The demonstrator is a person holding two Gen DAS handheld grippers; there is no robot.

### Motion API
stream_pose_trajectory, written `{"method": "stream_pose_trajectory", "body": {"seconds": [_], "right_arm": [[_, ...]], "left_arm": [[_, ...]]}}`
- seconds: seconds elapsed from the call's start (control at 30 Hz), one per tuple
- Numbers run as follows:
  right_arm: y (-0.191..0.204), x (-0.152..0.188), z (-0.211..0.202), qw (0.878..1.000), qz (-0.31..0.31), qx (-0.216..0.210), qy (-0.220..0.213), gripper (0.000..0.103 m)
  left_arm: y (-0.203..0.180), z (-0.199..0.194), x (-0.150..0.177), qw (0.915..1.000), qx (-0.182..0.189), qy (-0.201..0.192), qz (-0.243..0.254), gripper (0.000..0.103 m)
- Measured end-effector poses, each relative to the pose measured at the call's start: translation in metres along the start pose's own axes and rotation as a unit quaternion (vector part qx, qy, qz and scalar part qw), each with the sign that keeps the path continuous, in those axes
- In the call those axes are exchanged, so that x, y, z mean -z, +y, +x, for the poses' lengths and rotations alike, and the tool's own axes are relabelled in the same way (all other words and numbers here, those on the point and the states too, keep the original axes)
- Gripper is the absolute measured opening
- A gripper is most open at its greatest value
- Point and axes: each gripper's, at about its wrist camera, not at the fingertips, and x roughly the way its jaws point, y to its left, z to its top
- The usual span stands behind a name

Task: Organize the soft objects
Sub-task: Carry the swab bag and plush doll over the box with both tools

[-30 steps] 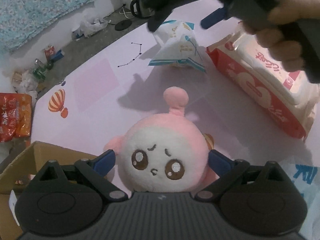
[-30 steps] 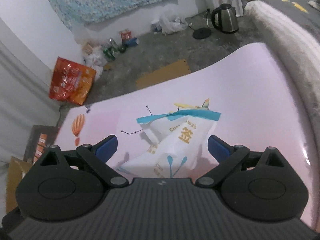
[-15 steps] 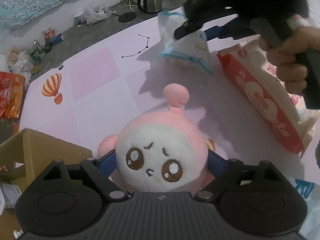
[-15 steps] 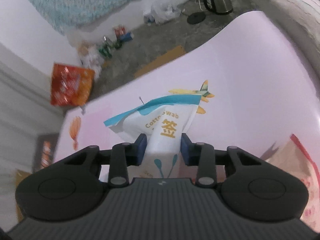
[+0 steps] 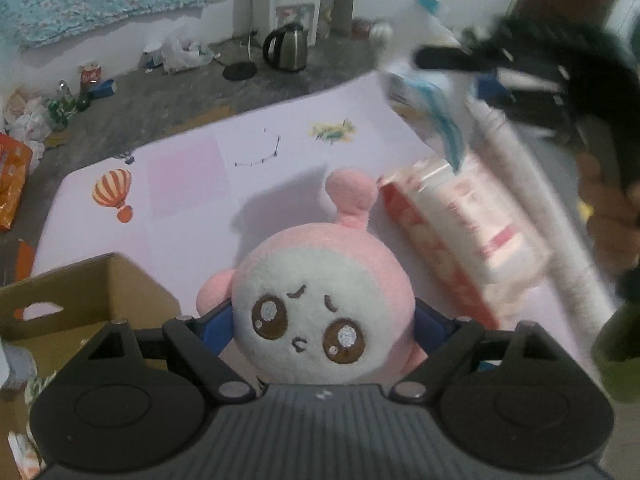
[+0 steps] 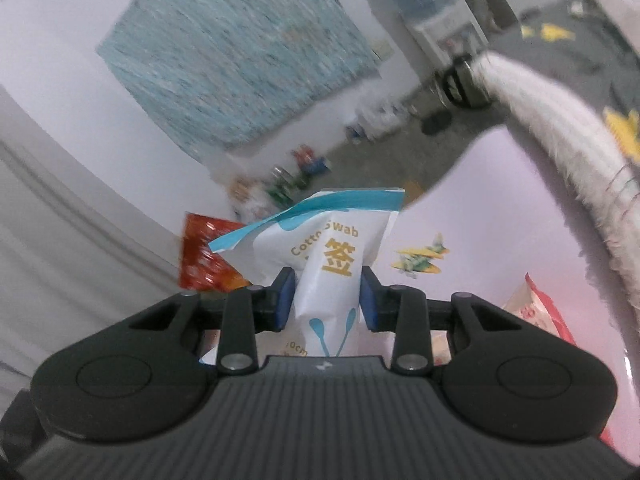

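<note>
The left gripper (image 5: 320,326) has its jaws clenched on the round pink-and-white plush toy with the embroidered face (image 5: 320,300), blue pads pressed into both flanks, its knobbed stalk pointing away from the camera. Just to the toy's left stands the open brown cardboard box (image 5: 92,292); in my judgement that is where it belongs, and the left hand is much the nearer to it. The right gripper (image 6: 326,298) pinches the white-and-teal cotton-swab pouch (image 6: 332,256) around its waist, long axis running forward between the jaws, lifted clear of the surface. A red-and-white pack of wipes (image 5: 460,232) lies just right of the toy on the pale pink printed mat (image 5: 192,208). Beyond, a grey floor holds a steel kettle (image 5: 286,46) and scattered litter.
</note>
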Motion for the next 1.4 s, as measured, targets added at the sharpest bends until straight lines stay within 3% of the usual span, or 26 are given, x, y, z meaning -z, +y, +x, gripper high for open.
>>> {"method": "stream_pose_trajectory", "body": {"seconds": [0.27, 0.4, 0.53, 0.63, 0.8, 1.03, 1.27, 1.4], "right_arm": [[0.061, 0.024, -0.118, 0.996, -0.031, -0.069, -0.038, 0.033], [0.096, 0.064, -0.163, 0.992, -0.04, -0.113, -0.035, 0.033], [0.121, 0.121, -0.183, 0.985, -0.023, -0.17, -0.02, 0.033], [0.133, 0.172, -0.183, 0.98, -0.002, -0.2, 0.001, 0.033], [0.144, 0.246, -0.178, 0.975, 0.039, -0.216, 0.038, 0.033], [0.149, 0.306, -0.201, 0.981, 0.056, -0.177, 0.049, 0.033], [0.15, 0.317, -0.217, 0.988, 0.046, -0.136, 0.048, 0.034], [0.153, 0.313, -0.205, 0.988, 0.038, -0.132, 0.063, 0.034]], "left_arm": [[0.036, -0.141, 0.051, 0.9934, 0.026, -0.103, -0.045, 0.09], [0.063, -0.204, 0.099, 0.9861, 0.026, -0.15, -0.066, 0.09], [0.086, -0.228, 0.154, 0.9827, 0.023, -0.159, -0.091, 0.091], [0.099, -0.219, 0.192, 0.9826, 0.022, -0.141, -0.118, 0.091], [0.119, -0.175, 0.233, 0.9861, 0.035, -0.083, -0.139, 0.091], [0.123, -0.106, 0.249, 0.9929, -0.008, -0.012, -0.118, 0.091], [0.128, -0.075, 0.256, 0.9928, -0.034, 0.021, -0.113, 0.093], [0.134, -0.073, 0.253, 0.9914, -0.024, 0.024, -0.127, 0.095]]}}
